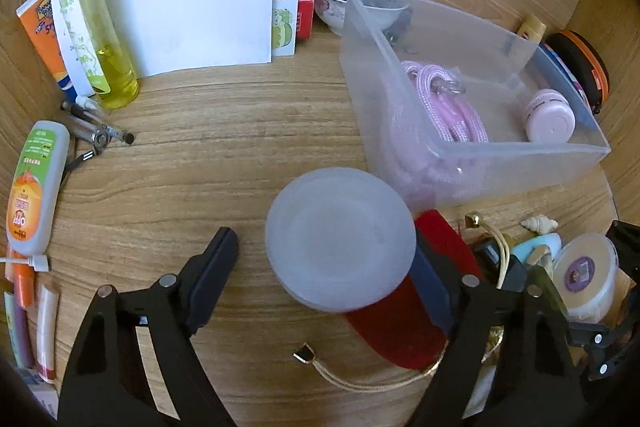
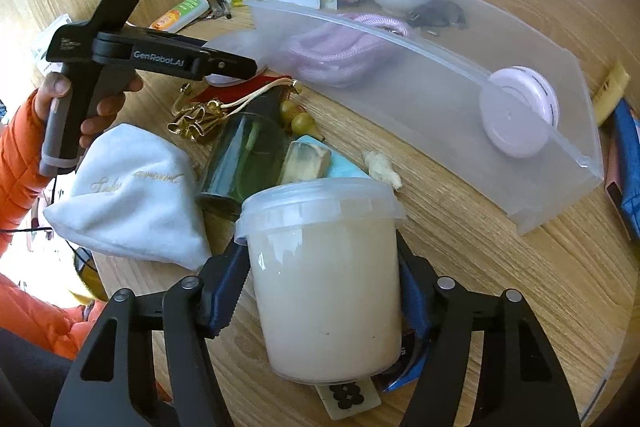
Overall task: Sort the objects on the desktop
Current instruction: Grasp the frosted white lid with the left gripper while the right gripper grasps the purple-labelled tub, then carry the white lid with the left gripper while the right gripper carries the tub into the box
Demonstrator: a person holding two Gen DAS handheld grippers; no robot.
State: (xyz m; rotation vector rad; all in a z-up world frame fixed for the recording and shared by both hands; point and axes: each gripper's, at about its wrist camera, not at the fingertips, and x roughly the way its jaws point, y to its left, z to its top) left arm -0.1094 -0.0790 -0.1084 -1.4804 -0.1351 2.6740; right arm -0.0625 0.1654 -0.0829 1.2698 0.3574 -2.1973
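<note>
The right gripper (image 2: pixel 320 291) sits nearest, its jaws clamped on a lidded tub (image 2: pixel 326 267) of cream paste, upright, above the clutter; the clear bin (image 2: pixel 440 99) lies just beyond — lift it level over the near wall, and release low beside the pink round case (image 2: pixel 520 111); the left gripper (image 1: pixel 324 263) stands wide around a frosted disc (image 1: pixel 340 239), not gripping.

Right claw (image 2: pixel 320 291): black with blue pads, closed on a translucent tub (image 2: pixel 326 279) of cream-white paste. Ahead of it: frosted clear bin (image 2: pixel 540 195) holding pink cord (image 2: pixel 340 55) and a pale pink disc (image 2: pixel 518 111). To its left: white pouch (image 2: pixel 128 195) with gold lettering. The desk (image 2: pixel 500 307) is light wood grain.
</note>
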